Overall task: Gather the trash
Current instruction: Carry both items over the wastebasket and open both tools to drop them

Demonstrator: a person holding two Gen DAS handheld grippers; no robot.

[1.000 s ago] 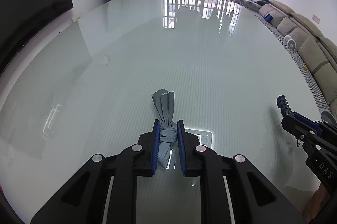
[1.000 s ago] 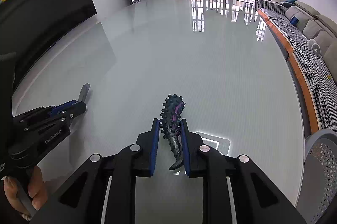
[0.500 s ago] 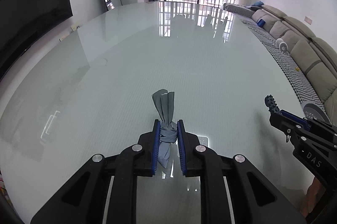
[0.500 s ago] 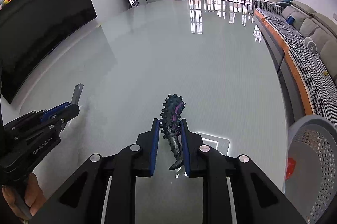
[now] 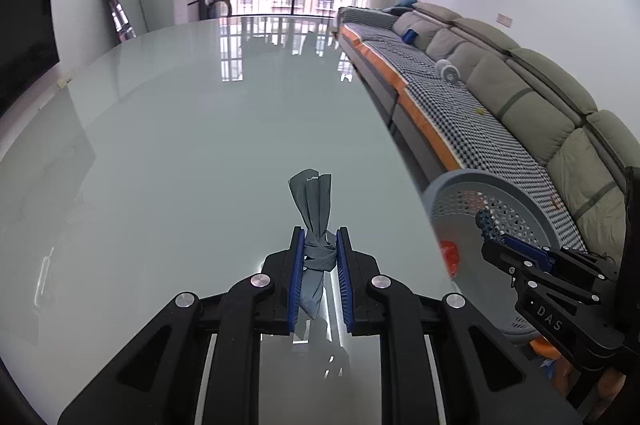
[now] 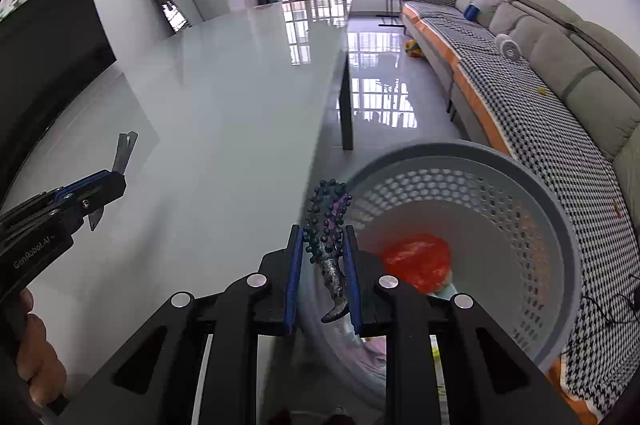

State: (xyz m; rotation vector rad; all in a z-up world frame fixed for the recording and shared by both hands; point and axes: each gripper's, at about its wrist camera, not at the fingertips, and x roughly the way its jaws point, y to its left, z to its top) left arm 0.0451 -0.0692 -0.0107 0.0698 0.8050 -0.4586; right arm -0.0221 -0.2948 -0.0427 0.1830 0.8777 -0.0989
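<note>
Now right hand-held gripper [image 6: 323, 257] clenched on spiked toy [image 6: 327, 221] at basket [image 6: 560, 225] rim; left hand-held gripper [image 5: 319, 257] grips knotted cloth [image 5: 314, 213] over desk [image 5: 180, 153]. Early release risks rim bounce-out.

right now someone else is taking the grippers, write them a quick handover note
Left gripper: shut on the knotted grey cloth scrap, held above the glass table, short of the bin.
Right gripper: shut on the dark spiky toy piece, at the table's edge, over the near rim of the grey perforated basket.
The basket stands on the floor between the table and the sofa; a red crumpled item already lies inside.
Done: both pieces picked up.
Left: drop the spiky piece in, then bring the cloth scrap across and drop it too.
</note>
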